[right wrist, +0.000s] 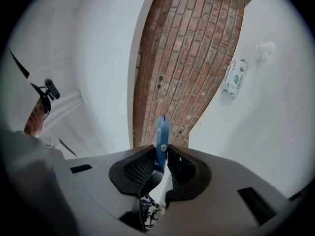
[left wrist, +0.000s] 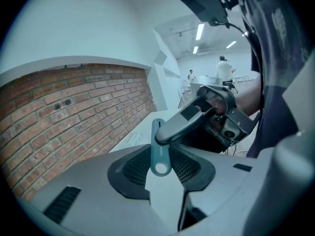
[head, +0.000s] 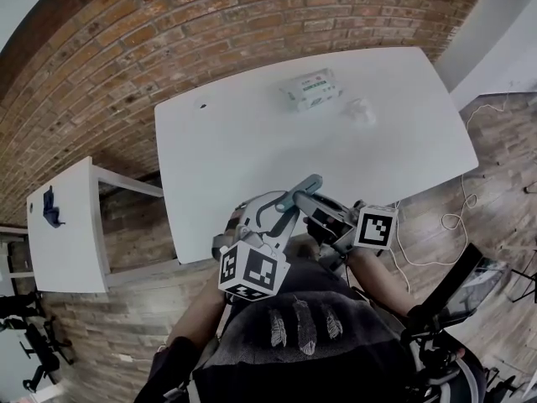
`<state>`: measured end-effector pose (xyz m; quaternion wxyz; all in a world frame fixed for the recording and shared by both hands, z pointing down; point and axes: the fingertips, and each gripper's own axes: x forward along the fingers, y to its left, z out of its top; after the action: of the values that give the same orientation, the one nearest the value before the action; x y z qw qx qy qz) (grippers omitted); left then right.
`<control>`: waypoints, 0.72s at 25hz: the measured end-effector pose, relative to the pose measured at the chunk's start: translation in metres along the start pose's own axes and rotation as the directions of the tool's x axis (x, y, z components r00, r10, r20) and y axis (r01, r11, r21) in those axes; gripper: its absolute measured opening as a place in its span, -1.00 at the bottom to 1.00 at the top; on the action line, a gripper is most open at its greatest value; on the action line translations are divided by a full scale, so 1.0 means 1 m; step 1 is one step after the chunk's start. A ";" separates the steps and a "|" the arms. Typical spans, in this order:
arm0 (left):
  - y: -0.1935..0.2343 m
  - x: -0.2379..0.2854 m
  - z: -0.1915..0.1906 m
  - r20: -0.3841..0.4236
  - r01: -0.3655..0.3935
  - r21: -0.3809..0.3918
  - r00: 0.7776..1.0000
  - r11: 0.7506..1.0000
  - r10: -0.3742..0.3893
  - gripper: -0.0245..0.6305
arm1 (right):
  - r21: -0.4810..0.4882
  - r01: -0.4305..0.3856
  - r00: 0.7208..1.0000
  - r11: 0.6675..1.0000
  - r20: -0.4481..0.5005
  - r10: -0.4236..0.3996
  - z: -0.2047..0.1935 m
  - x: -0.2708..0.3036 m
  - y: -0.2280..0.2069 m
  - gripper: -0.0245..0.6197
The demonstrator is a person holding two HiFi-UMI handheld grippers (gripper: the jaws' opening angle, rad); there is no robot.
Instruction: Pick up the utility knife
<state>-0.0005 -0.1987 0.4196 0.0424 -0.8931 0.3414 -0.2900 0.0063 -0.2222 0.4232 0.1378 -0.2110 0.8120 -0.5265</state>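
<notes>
Above the near edge of the white table (head: 210,141), the slim grey-and-teal plastic utility knife (head: 299,193) spans both tools. The left gripper (left wrist: 160,165) is clamped on its teal holed tail, and the right gripper (right wrist: 162,162) is clamped on the far end. Judged light, rigid and smooth-sided, so pinch the flat handle faces, clear of the blade.

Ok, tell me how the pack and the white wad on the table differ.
The pack is clearly bigger than the wad. The pack is a flat rectangle with green print, while the wad is crumpled and plain white. In the head view the pack lies to the left of the wad. Both are mostly white and lie on the far part of the white table, close together but not touching.
</notes>
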 end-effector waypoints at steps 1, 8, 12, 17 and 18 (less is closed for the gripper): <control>0.000 -0.001 0.001 0.001 -0.001 0.000 1.000 1.000 0.001 -0.56 | 0.003 -0.002 1.000 1.000 0.001 0.002 0.000 0.000 0.000 -0.68; 0.001 -0.004 0.001 0.002 -0.003 0.002 1.000 1.000 0.003 -0.56 | -0.012 -0.001 1.000 1.000 0.003 0.001 0.005 -0.003 -0.001 -0.68; -0.001 -0.005 0.001 0.001 0.001 0.004 1.000 1.000 -0.001 -0.56 | -0.026 -0.010 1.000 1.000 0.002 0.010 0.008 -0.003 0.004 -0.68; -0.001 -0.007 0.001 0.003 0.005 0.001 1.000 1.000 -0.005 -0.56 | -0.040 -0.005 1.000 0.999 0.011 0.005 0.011 -0.005 0.004 -0.68; -0.001 -0.008 0.000 0.004 0.005 0.000 1.000 1.000 -0.005 -0.56 | -0.045 -0.006 1.000 0.999 0.012 0.007 0.012 -0.004 0.004 -0.68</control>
<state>-0.0045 -0.1933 0.4156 0.0423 -0.8946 0.3389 -0.2883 0.0143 -0.2281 0.4143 0.1396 -0.2147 0.8234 -0.5064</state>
